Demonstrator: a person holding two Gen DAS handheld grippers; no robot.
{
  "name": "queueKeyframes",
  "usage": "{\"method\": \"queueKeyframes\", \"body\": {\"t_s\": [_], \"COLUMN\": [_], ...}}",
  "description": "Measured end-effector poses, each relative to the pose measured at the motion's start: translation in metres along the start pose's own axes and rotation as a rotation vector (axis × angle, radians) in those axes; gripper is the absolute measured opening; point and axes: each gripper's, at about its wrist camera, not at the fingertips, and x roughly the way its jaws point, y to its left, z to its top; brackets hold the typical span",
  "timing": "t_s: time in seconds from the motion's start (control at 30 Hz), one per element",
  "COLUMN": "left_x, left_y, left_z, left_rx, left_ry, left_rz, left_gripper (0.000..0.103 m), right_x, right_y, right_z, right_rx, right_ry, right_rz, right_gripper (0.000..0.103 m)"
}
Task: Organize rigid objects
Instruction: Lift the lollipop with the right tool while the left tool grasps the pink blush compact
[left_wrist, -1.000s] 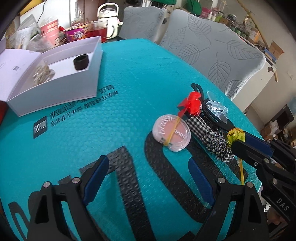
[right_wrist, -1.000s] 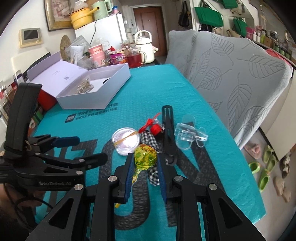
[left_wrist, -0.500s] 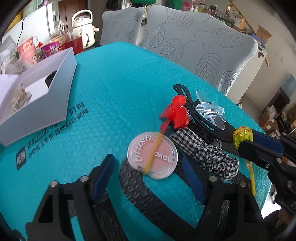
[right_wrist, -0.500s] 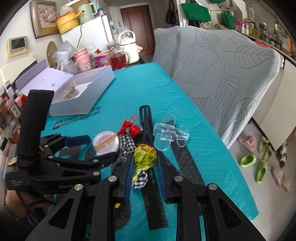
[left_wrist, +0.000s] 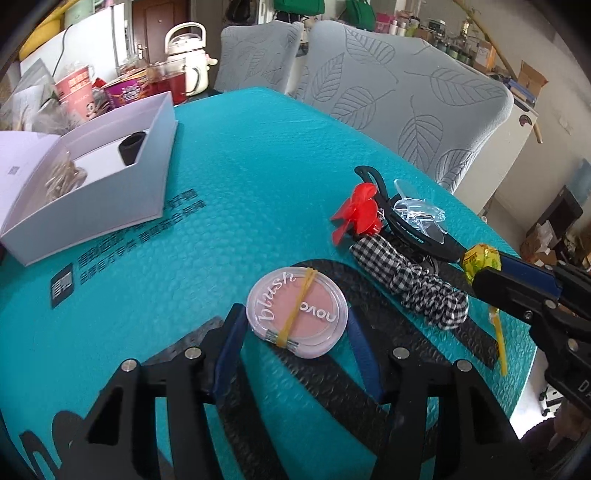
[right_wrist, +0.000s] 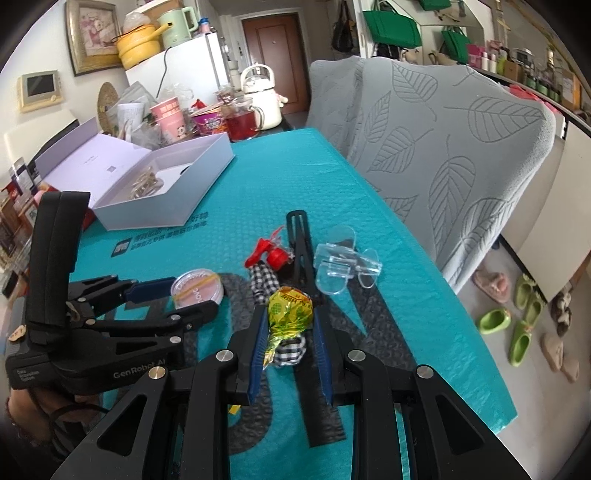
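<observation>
Left claw (left_wrist: 295, 325) — closing, straddling blush compact (left_wrist: 297, 313) for pickup; right claw (right_wrist: 290, 325) — clamped on lollipop (right_wrist: 290, 309), lifted for boxing.

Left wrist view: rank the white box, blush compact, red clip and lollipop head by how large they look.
1. white box
2. blush compact, though it lies nearest the camera
3. red clip
4. lollipop head, partly hidden by the right tool
</observation>
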Motion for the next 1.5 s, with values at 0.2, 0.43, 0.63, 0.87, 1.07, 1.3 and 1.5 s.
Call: {"method": "queueKeyframes", "body": {"t_s": [0.2,0.43,0.63,0.87,1.07,1.3,1.5], "left_x": [-0.027,-0.059,-0.086,-0.117,-0.137,-0.162,-0.174], "left_y": [0.012,0.031,0.05,0.064,0.073,0.089,0.104], "left_z": [-0.016,-0.031,-0.048,-0.066,-0.076,-0.08,-0.079], "left_rx": [-0.034,-0.076,-0.125,-0.173,-0.215,-0.261,-0.285], "left_ry": [-0.041,-0.074,-0.11,-0.156,-0.197,-0.244,-0.264], "left_rz": [0.035,0.113,0.173,0.22,0.247,0.294,0.329], "left_gripper": [0.055,0.055,0.055,0.055,0.055,0.055,0.055], "right_x": [-0.002,-0.006,-0.007,-0.009,-0.012,-0.014,-0.008], "right_y": [0.02,0.051,0.079,0.107,0.132,0.155,0.174], "right_z": [-0.007,-0.012,-0.019,-0.025,-0.027,-0.024,-0.014], "right_rx": [-0.031,-0.079,-0.131,-0.189,-0.256,-0.308,-0.339], "right_ry": [0.002,-0.007,-0.001,0.014,0.022,0.02,0.027], "right_rz": [0.045,0.112,0.181,0.249,0.296,0.352,0.388], "right_gripper": [0.024,0.024,0.024,0.024,0.024,0.024,0.024]}}
